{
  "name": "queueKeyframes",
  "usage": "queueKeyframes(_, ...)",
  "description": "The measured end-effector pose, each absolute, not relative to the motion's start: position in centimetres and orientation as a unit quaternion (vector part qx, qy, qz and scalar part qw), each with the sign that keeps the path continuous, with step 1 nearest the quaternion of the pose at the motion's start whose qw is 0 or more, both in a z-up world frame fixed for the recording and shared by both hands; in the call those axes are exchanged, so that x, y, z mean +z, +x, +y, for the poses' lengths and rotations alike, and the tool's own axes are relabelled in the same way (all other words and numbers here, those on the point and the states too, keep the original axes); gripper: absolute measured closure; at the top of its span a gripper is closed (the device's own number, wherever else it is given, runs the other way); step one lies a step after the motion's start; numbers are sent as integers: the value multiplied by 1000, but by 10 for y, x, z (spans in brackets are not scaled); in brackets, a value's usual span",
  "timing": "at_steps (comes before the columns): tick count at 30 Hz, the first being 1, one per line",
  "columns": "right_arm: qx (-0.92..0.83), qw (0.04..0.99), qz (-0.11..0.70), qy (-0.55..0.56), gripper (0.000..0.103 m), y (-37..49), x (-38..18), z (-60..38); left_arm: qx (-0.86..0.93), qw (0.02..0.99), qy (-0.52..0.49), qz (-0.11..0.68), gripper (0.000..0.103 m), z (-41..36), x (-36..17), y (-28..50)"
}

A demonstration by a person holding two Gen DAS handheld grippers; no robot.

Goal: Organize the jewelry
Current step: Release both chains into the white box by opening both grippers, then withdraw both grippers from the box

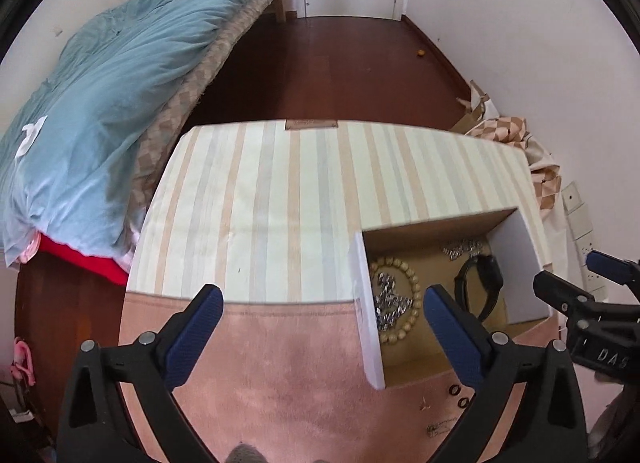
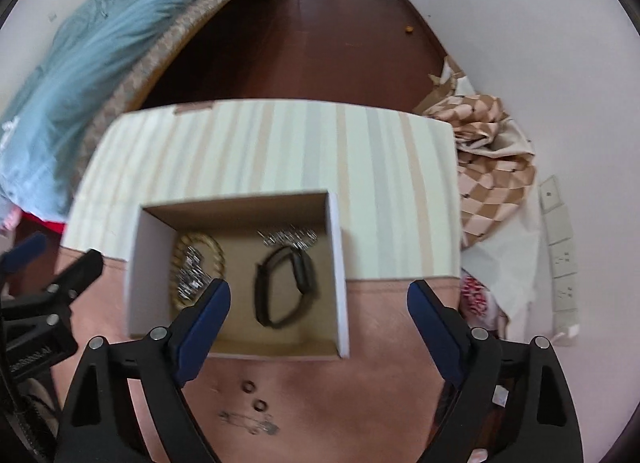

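An open cardboard box [image 1: 520, 259] [image 2: 338, 263] sits on a pink and striped cloth. Inside lie a beaded bracelet [image 1: 414, 303] [image 2: 218, 251] around a silver chain [image 1: 390, 305] [image 2: 190, 279], a black wristband [image 1: 482, 283] [image 2: 286, 287] and a second silver chain [image 1: 466, 249] [image 2: 288, 237]. On the pink cloth in front of the box lie two small dark rings [image 1: 460, 395] [image 2: 256, 397] and a thin silver chain [image 2: 250, 423]. My left gripper [image 1: 322, 333] is open over the cloth, left of the box. My right gripper [image 2: 320, 321] is open above the box's front right part. Neither holds anything.
A bed with a teal duvet [image 1: 104, 103] [image 2: 100, 55] runs along the left. Dark wood floor [image 1: 340, 63] lies beyond the cloth. Checked fabric [image 2: 488, 171] is heaped at the right wall by wall sockets [image 2: 564, 263]. A small orange object [image 1: 421, 53] lies on the floor.
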State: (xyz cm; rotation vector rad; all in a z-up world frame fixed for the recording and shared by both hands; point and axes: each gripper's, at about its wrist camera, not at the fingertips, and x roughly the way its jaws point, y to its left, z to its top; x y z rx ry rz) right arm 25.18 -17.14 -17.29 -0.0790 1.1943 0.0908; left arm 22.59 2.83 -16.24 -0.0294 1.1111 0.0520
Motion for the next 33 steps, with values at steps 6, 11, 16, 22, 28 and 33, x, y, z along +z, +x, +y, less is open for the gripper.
queueKeyframes(6, 30, 830, 554, -48, 2, 231, -176, -172, 27, 846, -23, 531, 1, 22, -163, 209)
queueKeyframes(11, 30, 838, 544, -42, 2, 213, -164, -172, 32, 852, -25, 521, 1, 21, -148, 192)
queueKeyframes(16, 24, 850, 524, -43, 2, 193, -142, -172, 38, 862, -18, 505, 1, 20, -128, 171)
queueKeyframes(22, 21, 868, 496, -35, 2, 161, -110, -174, 50, 869, -16, 492, 1, 21, -102, 140)
queueKeyframes(28, 17, 881, 471, -34, 2, 133, -84, -174, 54, 878, -12, 476, 1, 22, -80, 115)
queueKeyframes(33, 19, 889, 456, -30, 2, 111, -65, -170, 53, 885, -10, 462, 1, 23, -64, 97)
